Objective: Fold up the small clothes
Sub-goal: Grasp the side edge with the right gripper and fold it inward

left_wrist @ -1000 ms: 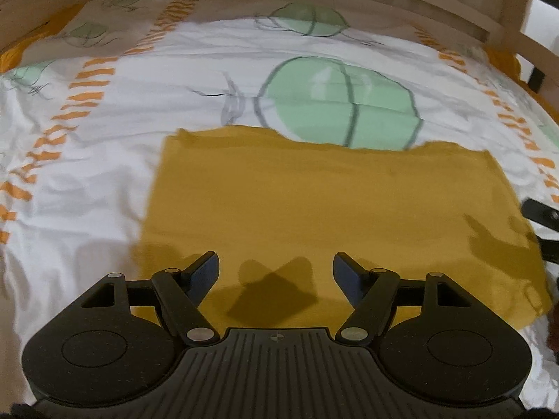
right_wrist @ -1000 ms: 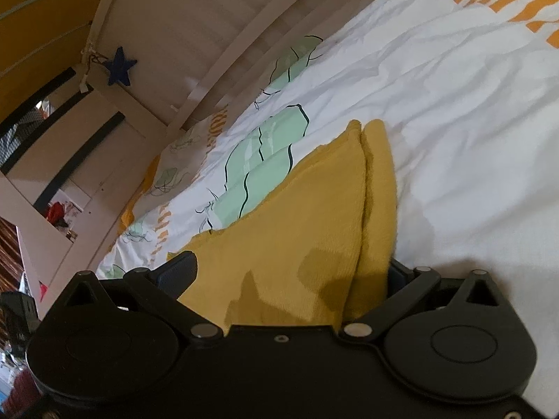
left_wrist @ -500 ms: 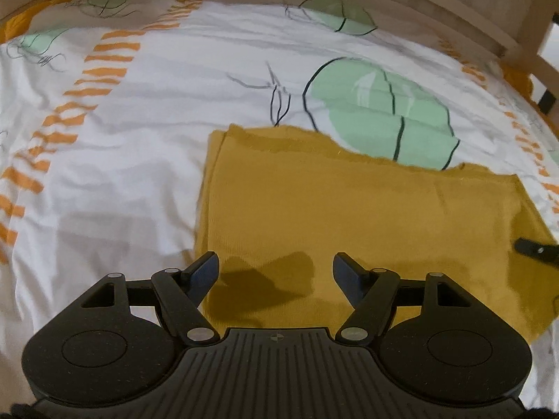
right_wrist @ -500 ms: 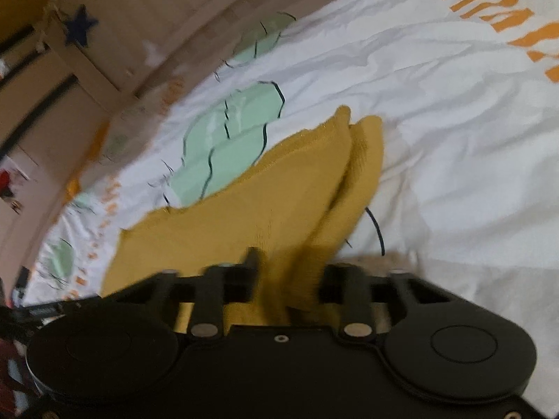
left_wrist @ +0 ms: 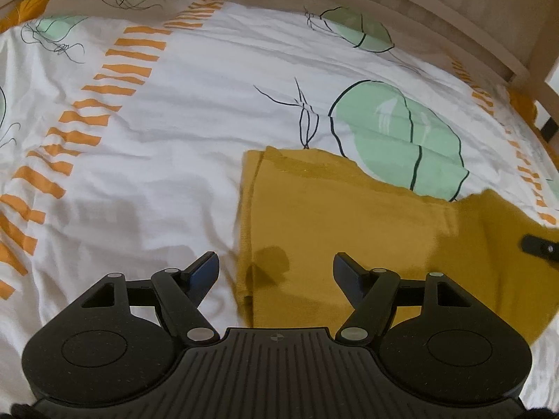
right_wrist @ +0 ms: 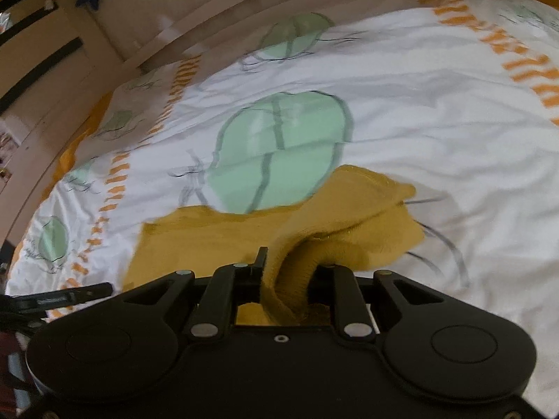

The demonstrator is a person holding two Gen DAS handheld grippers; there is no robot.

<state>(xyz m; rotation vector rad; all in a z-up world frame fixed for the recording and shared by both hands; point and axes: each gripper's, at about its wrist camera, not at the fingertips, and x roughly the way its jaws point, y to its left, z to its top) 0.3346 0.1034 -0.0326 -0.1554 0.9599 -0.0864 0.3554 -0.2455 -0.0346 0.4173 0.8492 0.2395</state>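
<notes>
Garment: a mustard-yellow knit cloth [left_wrist: 349,230] lies on the bed's printed duvet [left_wrist: 174,174], mostly flat, with its right end lifted off the bedding.
Weight and feel: it looks light and limp; the raised end droops and bunches in a soft roll, so it will likely sag wherever it is unsupported.
Surface: the ribbed knit seems grippy rather than slippery, and not fragile.
Right gripper [right_wrist: 284,272]: its jaws are closing on a gathered fold of the cloth's right end, which fills the gap between them.
Left gripper [left_wrist: 276,272]: jaws spread and empty, hovering over the cloth's left edge, one finger above bare duvet.
Where to hold: probably the doubled left edge [left_wrist: 246,216] or its near corner, pinching both layers so they stay together.
Risk: a one-layer pinch may let the fold slide apart.
</notes>
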